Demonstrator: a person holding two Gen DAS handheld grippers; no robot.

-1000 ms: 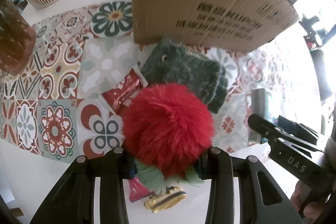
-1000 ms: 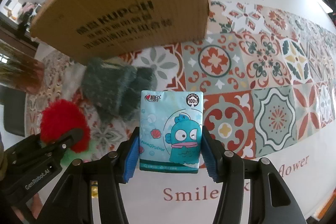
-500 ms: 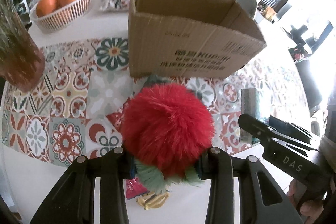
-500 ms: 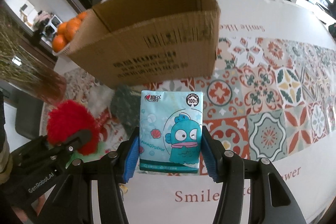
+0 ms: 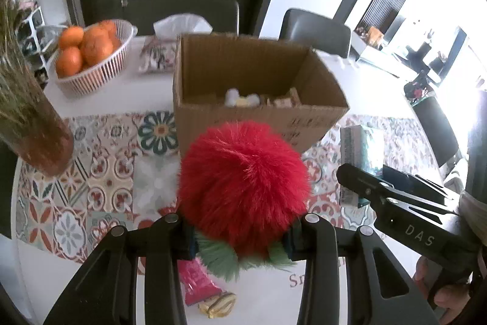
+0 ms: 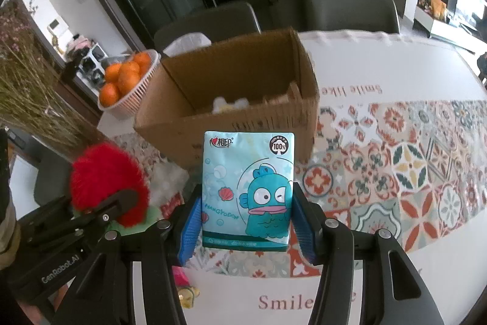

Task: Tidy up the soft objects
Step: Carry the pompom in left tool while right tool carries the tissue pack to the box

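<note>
My left gripper (image 5: 239,236) is shut on a fluffy red pompom toy (image 5: 243,181) with green fringe, held above the table in front of an open cardboard box (image 5: 258,114). My right gripper (image 6: 247,229) is shut on a light blue tissue pack (image 6: 248,191) with a cartoon fish, also raised before the box (image 6: 231,111). The box holds a few small pale items. The right gripper and tissue pack show at the right of the left wrist view (image 5: 362,148); the pompom shows at the left of the right wrist view (image 6: 106,175).
A white basket of oranges (image 5: 88,60) and a white tissue bag (image 5: 182,23) stand behind the box. A vase of dried grass (image 5: 33,124) is at the left. A pink wrapper and small yellow item (image 5: 210,294) lie below on the patterned table runner (image 6: 411,166). Chairs stand beyond the table.
Both grippers have risen with their loads. The box's open top and contents have come into view, and the dark green cloth on the table is no longer visible.
</note>
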